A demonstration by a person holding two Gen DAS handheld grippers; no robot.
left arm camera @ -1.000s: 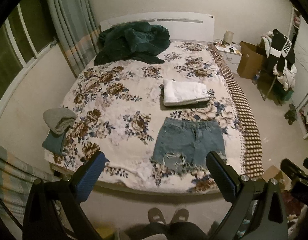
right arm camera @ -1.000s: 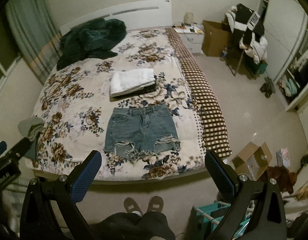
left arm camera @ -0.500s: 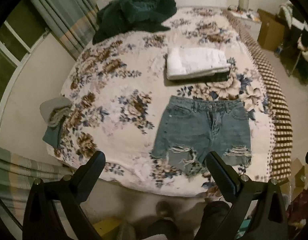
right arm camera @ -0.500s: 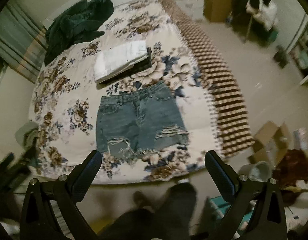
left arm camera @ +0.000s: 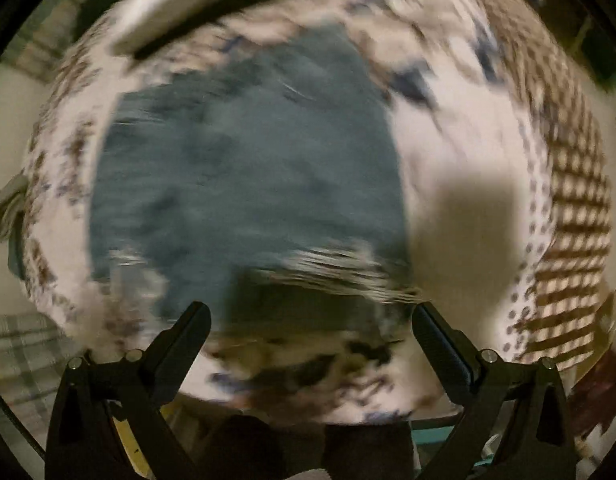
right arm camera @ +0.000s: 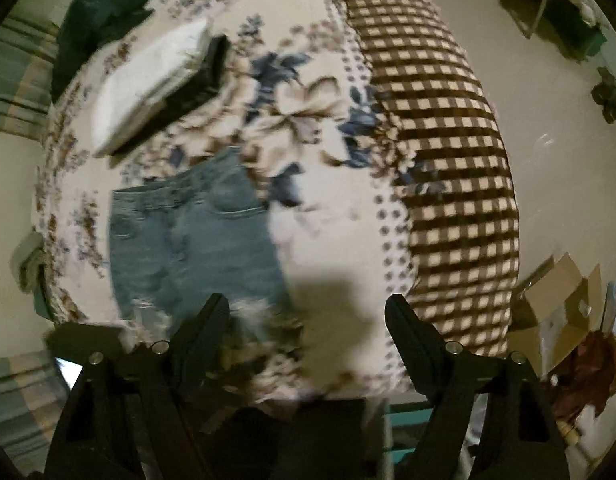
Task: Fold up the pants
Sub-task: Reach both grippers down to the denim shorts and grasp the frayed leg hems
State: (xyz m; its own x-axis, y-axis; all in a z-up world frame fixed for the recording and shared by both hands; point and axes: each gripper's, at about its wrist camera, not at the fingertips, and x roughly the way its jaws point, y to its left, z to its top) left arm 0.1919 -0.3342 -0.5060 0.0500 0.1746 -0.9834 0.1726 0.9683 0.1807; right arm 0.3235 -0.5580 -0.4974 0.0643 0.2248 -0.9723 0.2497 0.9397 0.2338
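Denim shorts are lying flat and unfolded on the floral bedspread, directly ahead of the left gripper and filling the space beyond its spread fingers, frayed hem nearest the tips. In the right wrist view the shorts are lying ahead and left of the right gripper, whose fingers are likewise standing wide apart, gripping nothing. A folded white garment is resting farther beyond the waistband. Judged step: approach, before any grasp. The next move likely calls for each gripper pinching one edge of the shorts.
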